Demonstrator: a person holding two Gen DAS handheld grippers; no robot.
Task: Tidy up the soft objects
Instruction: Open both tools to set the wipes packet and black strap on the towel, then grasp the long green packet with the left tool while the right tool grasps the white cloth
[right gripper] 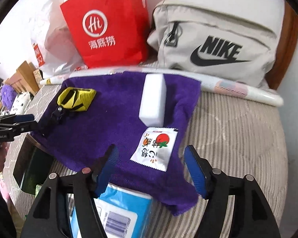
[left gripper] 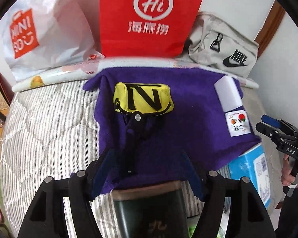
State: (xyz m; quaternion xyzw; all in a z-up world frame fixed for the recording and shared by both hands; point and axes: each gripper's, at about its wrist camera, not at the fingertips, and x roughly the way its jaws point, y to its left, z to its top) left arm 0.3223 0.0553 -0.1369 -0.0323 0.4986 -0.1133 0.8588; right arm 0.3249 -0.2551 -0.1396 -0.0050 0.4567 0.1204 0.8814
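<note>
— 3 small things lie on the purple towel [right gripper: 101, 123]: a yellow pouch [right gripper: 75, 99] near its far left corner, a white block [right gripper: 153, 101] toward its far right, and a printed sachet [right gripper: 156, 148] just nearer than the block, touching its end.

— What carries the towel?

— A bed, its striped quilt [right gripper: 238, 138] showing to the right of the towel. The towel's near edge drapes over a blue box [right gripper: 125, 204] and a dark box [left gripper: 149, 208].

— And beyond the towel?

— A rolled sheet [right gripper: 248, 93] along its far edge, then 3 bags against the white wall: a white shopping bag [left gripper: 49, 29] far left, a red paper bag [left gripper: 149, 15] in the middle, a grey Nike bag [right gripper: 218, 45] far right. A wooden frame [right gripper: 288, 39] shows behind the Nike bag.

— The grippers?

— The left gripper [left gripper: 147, 170] and the right gripper [right gripper: 155, 168] both hang over the towel's near edge, jaws apart, pads pressing on nothing.
</note>
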